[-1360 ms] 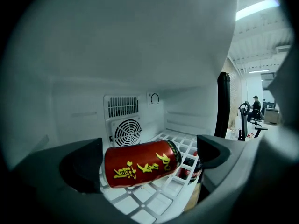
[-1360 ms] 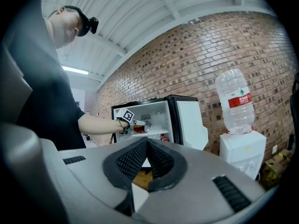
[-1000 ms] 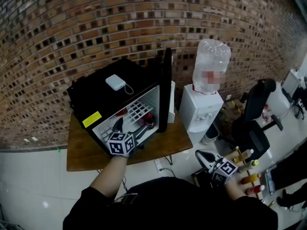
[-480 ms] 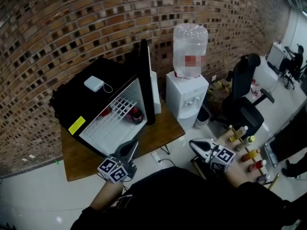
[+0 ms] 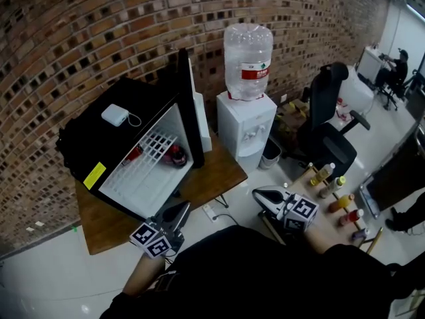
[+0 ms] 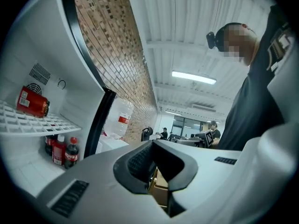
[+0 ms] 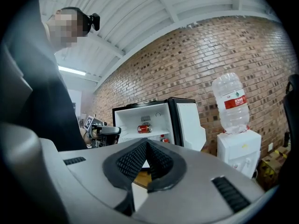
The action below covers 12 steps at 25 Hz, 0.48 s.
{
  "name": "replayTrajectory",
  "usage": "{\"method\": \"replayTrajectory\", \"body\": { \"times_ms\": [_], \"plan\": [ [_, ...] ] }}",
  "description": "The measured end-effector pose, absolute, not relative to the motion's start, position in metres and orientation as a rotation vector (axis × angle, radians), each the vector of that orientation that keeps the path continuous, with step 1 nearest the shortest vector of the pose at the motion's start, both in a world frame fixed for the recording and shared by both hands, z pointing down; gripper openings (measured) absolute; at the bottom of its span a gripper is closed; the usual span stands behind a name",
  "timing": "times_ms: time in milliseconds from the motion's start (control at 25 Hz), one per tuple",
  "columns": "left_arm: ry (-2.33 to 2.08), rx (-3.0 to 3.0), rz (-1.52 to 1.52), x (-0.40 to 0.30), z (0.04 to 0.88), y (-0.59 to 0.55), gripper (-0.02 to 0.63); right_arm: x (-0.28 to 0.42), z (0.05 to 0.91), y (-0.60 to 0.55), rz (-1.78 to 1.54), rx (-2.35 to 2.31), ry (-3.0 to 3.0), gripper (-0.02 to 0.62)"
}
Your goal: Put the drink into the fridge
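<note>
The black mini fridge (image 5: 99, 135) stands on a wooden table (image 5: 219, 171) with its door (image 5: 189, 108) swung open. A red can (image 6: 32, 101) lies on its wire shelf, and cola bottles (image 6: 58, 149) stand on the floor below the shelf. My left gripper (image 5: 184, 208) hangs outside the fridge, in front of the table's edge; it is shut with nothing in it. My right gripper (image 5: 256, 193) is lower right, also shut and empty. Several drink bottles (image 5: 323, 173) stand just right of it. In the right gripper view the left gripper (image 7: 103, 130) shows before the open fridge (image 7: 149, 120).
A white water dispenser (image 5: 247, 121) with a big bottle stands right of the fridge. A black office chair (image 5: 325, 135) is further right. A white adapter (image 5: 114, 115) lies on the fridge top. A brick wall (image 5: 99, 32) runs behind everything.
My left gripper has come back out of the fridge towards me and its jaws have closed. The head view has swung to the right. The right gripper has hardly moved.
</note>
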<state>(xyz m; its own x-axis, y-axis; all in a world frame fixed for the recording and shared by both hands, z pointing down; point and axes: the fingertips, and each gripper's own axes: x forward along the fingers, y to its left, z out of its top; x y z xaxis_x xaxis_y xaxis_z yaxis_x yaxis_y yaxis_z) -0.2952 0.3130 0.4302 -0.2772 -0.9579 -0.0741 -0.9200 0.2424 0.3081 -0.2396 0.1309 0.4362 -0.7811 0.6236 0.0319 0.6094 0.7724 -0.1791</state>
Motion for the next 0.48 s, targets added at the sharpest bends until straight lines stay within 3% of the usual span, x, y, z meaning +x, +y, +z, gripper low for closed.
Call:
{"method": "replayTrajectory", "body": {
  "times_ms": [480],
  "plan": [
    [-2.356, 1.811, -0.448, -0.2914, 0.4309, 0.3160, -0.006, -0.2398, 0.4356, 0.1356, 0.231, -1.040, -2.867, 0.002]
  ]
}}
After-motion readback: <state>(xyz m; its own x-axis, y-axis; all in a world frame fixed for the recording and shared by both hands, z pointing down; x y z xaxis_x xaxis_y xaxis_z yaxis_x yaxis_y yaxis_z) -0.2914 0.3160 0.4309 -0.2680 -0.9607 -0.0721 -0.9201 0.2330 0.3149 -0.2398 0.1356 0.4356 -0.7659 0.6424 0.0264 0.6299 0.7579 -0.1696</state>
